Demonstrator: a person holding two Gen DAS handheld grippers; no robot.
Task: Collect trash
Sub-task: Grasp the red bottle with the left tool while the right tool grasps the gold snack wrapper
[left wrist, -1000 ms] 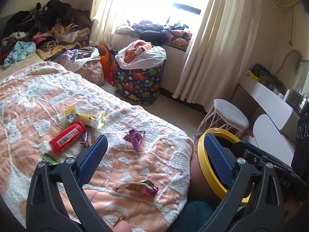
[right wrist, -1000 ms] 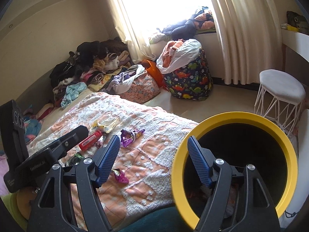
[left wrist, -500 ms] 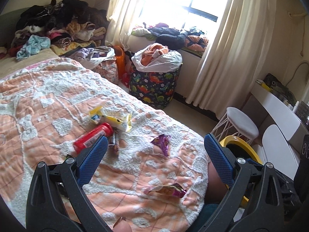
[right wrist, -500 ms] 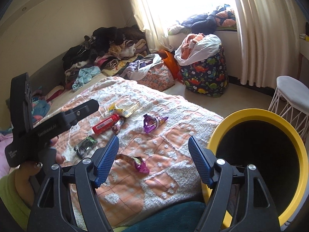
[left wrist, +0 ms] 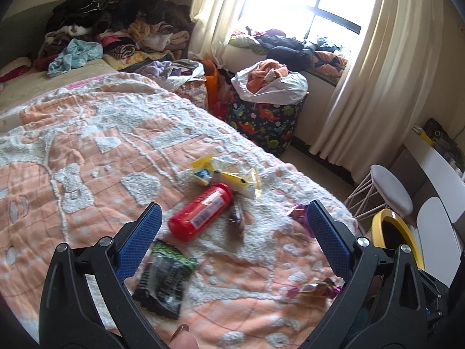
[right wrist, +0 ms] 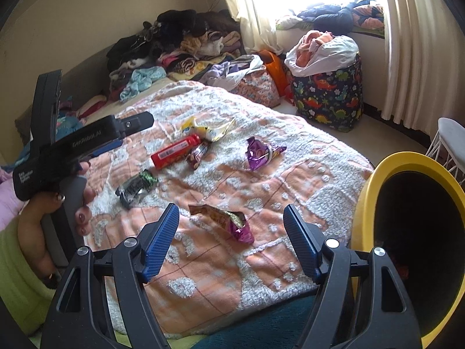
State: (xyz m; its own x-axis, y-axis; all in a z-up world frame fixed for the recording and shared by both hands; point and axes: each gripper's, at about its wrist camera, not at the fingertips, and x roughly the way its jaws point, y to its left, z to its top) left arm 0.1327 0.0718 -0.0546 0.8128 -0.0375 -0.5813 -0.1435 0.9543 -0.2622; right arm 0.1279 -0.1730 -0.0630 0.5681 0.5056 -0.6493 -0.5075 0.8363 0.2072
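Sunlit bed [left wrist: 87,133], wrappers scattered: red bottle [left wrist: 200,215], black packet [left wrist: 164,279], purple wrapper [right wrist: 261,152]. Left claw [left wrist: 232,232] and right claw [right wrist: 229,238] both gape empty above them; yellow bin [right wrist: 366,203] beside the bed.

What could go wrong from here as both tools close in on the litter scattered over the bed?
The flat black-green wrapper and the orange-magenta wrapper lie limp on the tufted blanket; the open left tool or right tool may pinch fabric along with them. The red bottle lies on its side and could roll. The yellow-rimmed bin stands off the bed's edge, so drops may miss.
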